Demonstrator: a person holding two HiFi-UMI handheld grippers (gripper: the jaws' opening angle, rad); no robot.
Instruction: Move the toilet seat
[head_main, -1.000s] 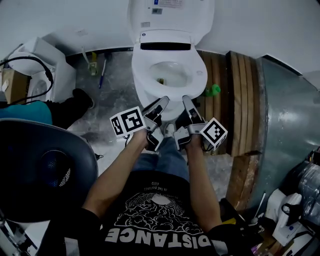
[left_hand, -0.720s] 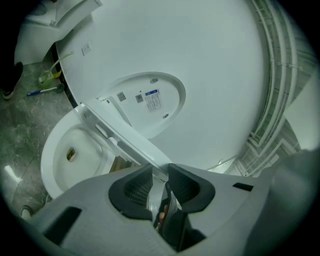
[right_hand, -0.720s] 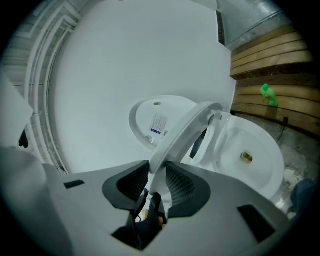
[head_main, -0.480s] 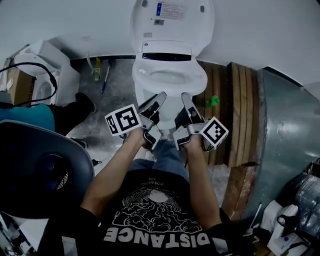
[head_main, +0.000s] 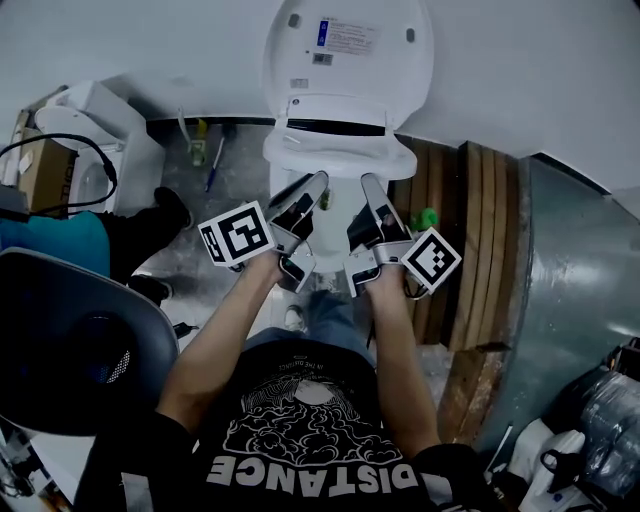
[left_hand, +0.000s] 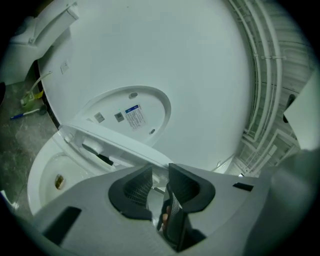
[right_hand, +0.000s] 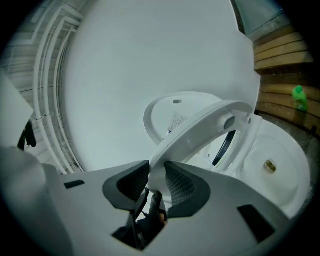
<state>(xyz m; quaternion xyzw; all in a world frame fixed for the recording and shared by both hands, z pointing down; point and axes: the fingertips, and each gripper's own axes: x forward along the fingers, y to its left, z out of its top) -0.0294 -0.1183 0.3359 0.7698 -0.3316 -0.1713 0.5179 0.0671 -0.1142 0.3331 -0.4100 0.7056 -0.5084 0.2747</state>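
A white toilet stands against the wall, its lid (head_main: 348, 45) upright. The toilet seat (head_main: 340, 150) is tilted up off the bowl, hinged at the back. My left gripper (head_main: 312, 186) is shut on the seat's front rim on the left side. My right gripper (head_main: 368, 186) grips the rim on the right. In the left gripper view the seat (left_hand: 115, 147) runs into the left gripper (left_hand: 159, 186), above the bowl (left_hand: 50, 175). In the right gripper view the seat ring (right_hand: 200, 132) sits pinched in the right gripper (right_hand: 156, 177), whose jaws have just closed a little on it.
Wooden planks (head_main: 480, 240) and a grey metal panel (head_main: 570, 290) lie right of the toilet, with a green object (head_main: 428, 217) on the planks. A white fixture (head_main: 90, 140), a dark shoe (head_main: 170, 205) and a black chair (head_main: 80, 340) are at left.
Both grippers have risen together with the seat's front rim. The seat has swung from lying flat on the bowl to tilted up toward the lid.
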